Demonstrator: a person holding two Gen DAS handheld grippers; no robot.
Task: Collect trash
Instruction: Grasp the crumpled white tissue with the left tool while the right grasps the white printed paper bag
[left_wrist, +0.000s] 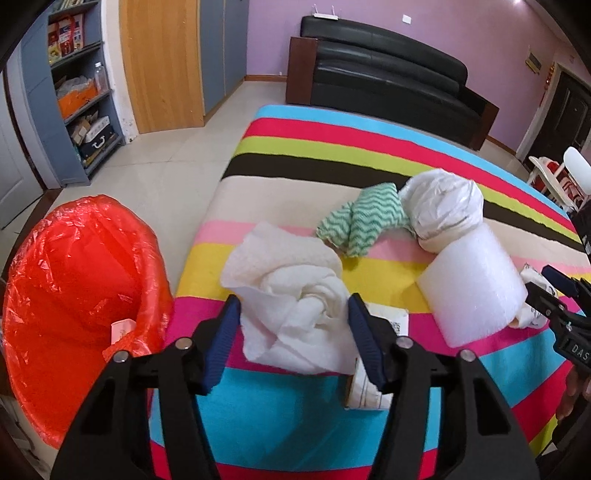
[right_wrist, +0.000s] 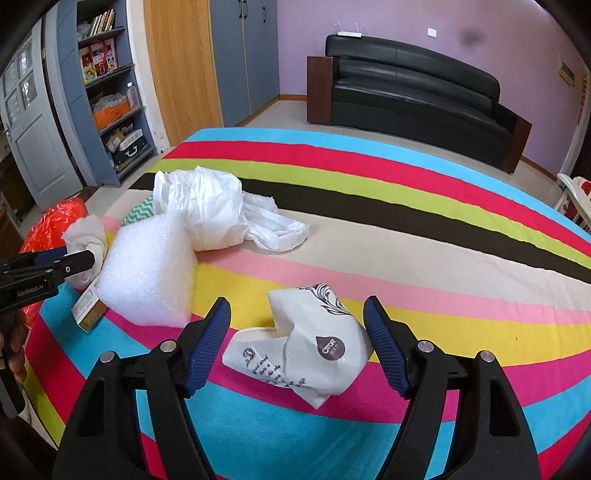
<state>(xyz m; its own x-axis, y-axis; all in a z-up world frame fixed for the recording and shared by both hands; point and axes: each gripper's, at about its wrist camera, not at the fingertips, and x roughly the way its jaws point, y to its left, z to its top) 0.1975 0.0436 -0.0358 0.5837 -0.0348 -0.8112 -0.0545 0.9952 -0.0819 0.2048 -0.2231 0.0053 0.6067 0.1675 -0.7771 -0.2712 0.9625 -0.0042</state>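
My left gripper (left_wrist: 293, 299) straddles a crumpled white paper towel (left_wrist: 295, 314) that lies on the striped tablecloth (left_wrist: 295, 417). Both blue pads touch its sides, so it is shut on the towel. My right gripper (right_wrist: 297, 301) stands open around a printed white paper wrapper (right_wrist: 295, 350), with a gap at the left pad. A red-lined trash bin (left_wrist: 74, 295) stands off the table's left edge, with a small white scrap inside. In the right wrist view the left gripper (right_wrist: 74, 264) shows at the far left by the towel (right_wrist: 85, 236).
On the table lie a white foam block (left_wrist: 476, 288), a knotted white plastic bag (left_wrist: 443, 206), a green zigzag cloth (left_wrist: 362, 221) and a small carton (left_wrist: 369, 387) under the left gripper's right finger. A black sofa (right_wrist: 413, 85) and shelves (left_wrist: 81, 92) stand beyond.
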